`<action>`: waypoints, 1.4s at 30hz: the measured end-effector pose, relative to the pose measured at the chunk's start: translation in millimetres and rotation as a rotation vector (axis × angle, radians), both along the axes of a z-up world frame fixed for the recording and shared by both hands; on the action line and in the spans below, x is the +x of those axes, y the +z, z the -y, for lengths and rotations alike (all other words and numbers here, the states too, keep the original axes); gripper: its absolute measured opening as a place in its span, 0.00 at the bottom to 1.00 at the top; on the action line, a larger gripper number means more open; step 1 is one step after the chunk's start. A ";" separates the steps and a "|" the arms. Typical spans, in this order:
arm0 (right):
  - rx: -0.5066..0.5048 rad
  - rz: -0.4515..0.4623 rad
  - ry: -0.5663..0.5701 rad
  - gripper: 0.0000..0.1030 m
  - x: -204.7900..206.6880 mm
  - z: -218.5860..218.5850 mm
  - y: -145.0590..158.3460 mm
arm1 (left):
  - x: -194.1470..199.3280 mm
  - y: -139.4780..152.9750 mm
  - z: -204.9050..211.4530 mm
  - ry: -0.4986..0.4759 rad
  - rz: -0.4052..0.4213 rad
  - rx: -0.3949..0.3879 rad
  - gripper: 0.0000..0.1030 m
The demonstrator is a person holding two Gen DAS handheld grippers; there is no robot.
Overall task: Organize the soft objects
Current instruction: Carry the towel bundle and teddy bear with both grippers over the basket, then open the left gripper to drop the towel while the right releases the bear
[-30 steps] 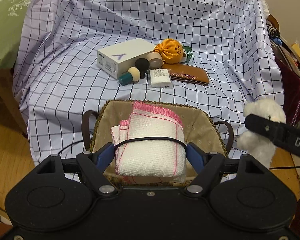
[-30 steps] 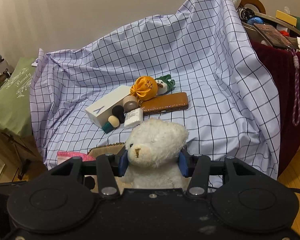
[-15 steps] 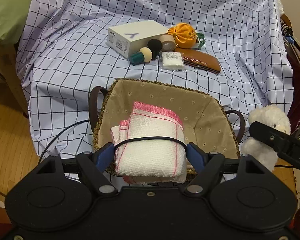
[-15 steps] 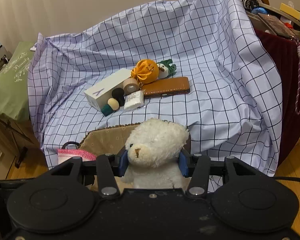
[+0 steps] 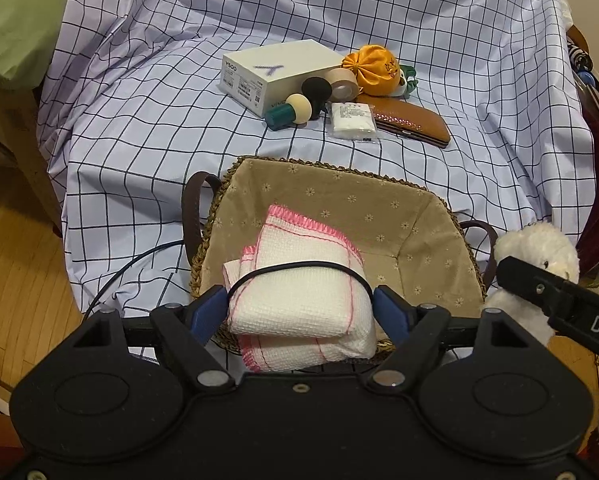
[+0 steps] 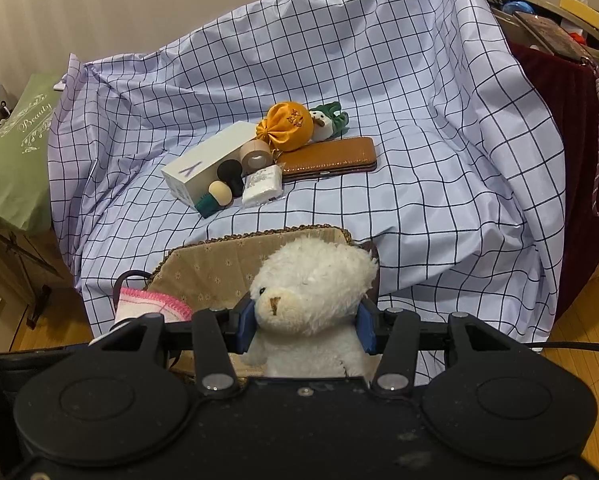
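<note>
The folded towel sits between the fingers of the left gripper, its long axis running away from the camera along the fingers, with the pink-stitched edge at the far end pointing toward the far wall of the basket. The blue pads flank its near end and press on its two sides; the jaws have just eased a little wider, with the towel between them. A thin black cable arcs across the top of the towel. The towel hangs over the near half of the basket's lined interior — whether its underside touches the lining cannot be told. The left gripper tilts steeply downward over the basket's near rim.

The right gripper is clamped on the white teddy bear, a pad on each side of its head. The bear stands upright, long axis vertical, its snout turned toward the left of the right wrist view. It is held just beside the basket's right handle, outside the rim, with the gripper angled down toward the checked cloth — the basket rests on that cloth's near edge.
</note>
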State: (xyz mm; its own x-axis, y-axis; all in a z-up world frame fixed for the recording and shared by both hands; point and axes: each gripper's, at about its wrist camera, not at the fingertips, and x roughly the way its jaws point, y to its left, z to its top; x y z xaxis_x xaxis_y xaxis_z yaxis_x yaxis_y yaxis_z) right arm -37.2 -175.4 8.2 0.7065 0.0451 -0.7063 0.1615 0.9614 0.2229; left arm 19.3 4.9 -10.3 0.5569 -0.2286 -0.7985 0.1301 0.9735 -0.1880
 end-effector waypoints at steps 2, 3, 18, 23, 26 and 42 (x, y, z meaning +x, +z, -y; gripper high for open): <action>-0.001 -0.001 0.004 0.47 0.0 -0.7 -0.5 | -0.2 0.6 -0.5 0.002 0.007 0.001 0.73; -0.002 -0.001 0.005 0.47 0.1 -0.5 -0.7 | -0.7 1.0 -0.5 0.002 0.011 0.002 0.73; -0.011 -0.015 0.011 0.47 4.3 -3.5 -4.9 | -7.0 6.5 -0.3 0.029 0.069 0.047 0.81; -0.016 -0.022 0.015 0.47 10.7 -5.4 -7.0 | -8.7 5.2 -0.5 0.027 0.066 0.053 0.81; -0.023 -0.019 0.015 0.48 14.5 -6.8 -7.2 | -9.0 5.0 -0.9 0.028 0.066 0.054 0.81; -0.037 0.029 -0.010 0.68 16.5 -7.9 1.9 | -9.5 4.8 -2.1 0.029 0.066 0.055 0.81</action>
State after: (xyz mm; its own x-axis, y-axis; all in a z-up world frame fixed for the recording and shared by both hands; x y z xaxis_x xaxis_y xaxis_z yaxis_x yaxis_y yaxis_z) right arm -20.7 -167.5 10.0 0.7272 0.0126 -0.6863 0.1647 0.9674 0.1923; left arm 9.8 7.0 -5.5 0.6143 -0.1680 -0.7710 0.1117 0.9857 -0.1258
